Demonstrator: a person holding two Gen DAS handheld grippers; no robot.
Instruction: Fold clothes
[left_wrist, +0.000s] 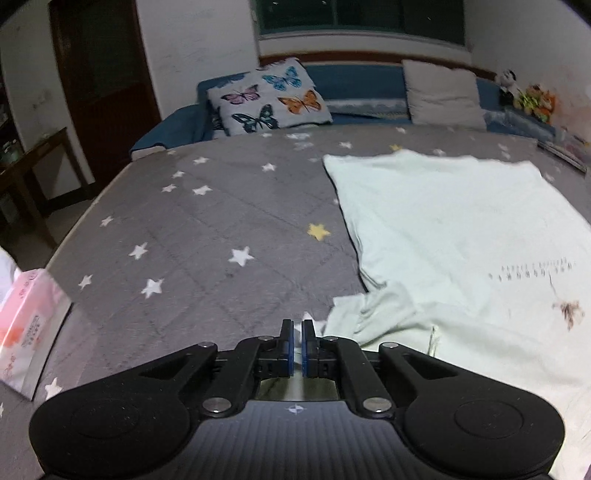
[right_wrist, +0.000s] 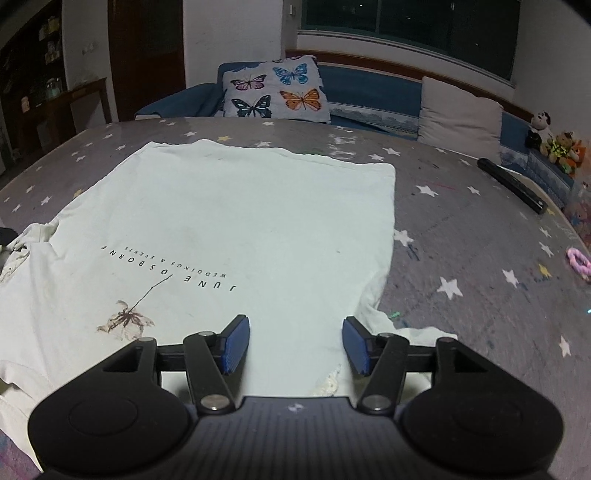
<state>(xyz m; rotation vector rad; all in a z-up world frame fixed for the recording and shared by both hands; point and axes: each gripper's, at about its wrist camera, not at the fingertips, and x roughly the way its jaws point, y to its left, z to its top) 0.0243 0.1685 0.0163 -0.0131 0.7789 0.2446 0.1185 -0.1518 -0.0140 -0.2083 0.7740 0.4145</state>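
Observation:
A white T-shirt (right_wrist: 229, 221) with black lettering and a brown flower print lies spread flat on a grey star-patterned bed cover (right_wrist: 461, 258). It also shows in the left wrist view (left_wrist: 461, 236), on the right. My left gripper (left_wrist: 297, 326) is shut, with a bit of white cloth showing at its fingertips by the shirt's left sleeve (left_wrist: 354, 317). My right gripper (right_wrist: 295, 328) is open and empty, low over the shirt's near right part, its right finger by the right sleeve (right_wrist: 413, 332).
A pink tissue pack (left_wrist: 26, 325) lies at the bed's left edge. A butterfly cushion (right_wrist: 277, 88) and a grey cushion (right_wrist: 461, 118) stand at the back. A black tube (right_wrist: 513, 184), a pink ring (right_wrist: 580, 262) and plush toys (right_wrist: 557, 147) lie at the right.

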